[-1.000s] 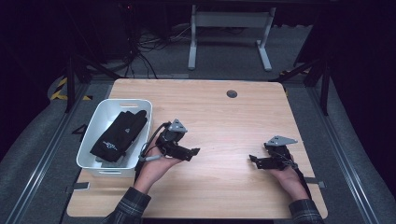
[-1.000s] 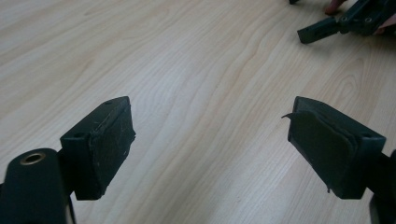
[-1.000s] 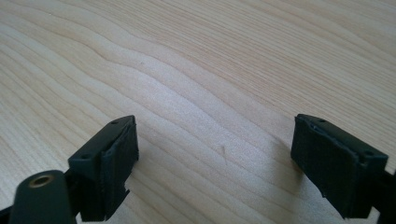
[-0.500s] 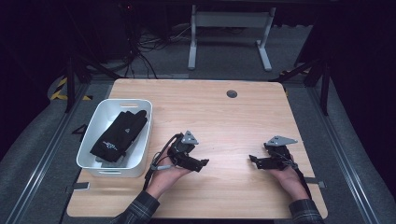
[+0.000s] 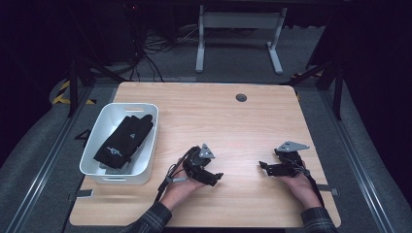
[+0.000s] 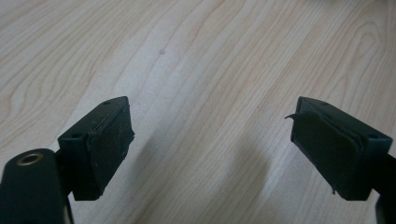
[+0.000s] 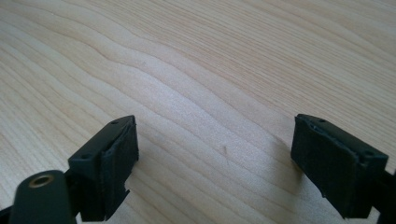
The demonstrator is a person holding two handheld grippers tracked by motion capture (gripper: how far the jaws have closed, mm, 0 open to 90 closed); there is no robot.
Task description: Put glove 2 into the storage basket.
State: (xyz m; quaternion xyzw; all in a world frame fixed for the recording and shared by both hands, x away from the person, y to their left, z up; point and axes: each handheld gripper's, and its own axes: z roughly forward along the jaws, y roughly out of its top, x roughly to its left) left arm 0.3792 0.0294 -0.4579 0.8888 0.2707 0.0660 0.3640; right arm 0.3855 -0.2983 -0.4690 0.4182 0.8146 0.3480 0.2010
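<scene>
I have moved my left gripper [image 5: 219,175] away from the white bin [image 5: 145,145], where the black glove [image 5: 125,140] lies, down near the wooden table [image 5: 233,121], jaws wide and empty like my right gripper [image 5: 262,166], so putting-away looks done.

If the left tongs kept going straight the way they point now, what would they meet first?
Most likely the bare table top. The left tongs stand open and empty, aimed low across the wood toward the right tongs. Had they cleared the wood, those would come next, though depth is hard to judge.
</scene>
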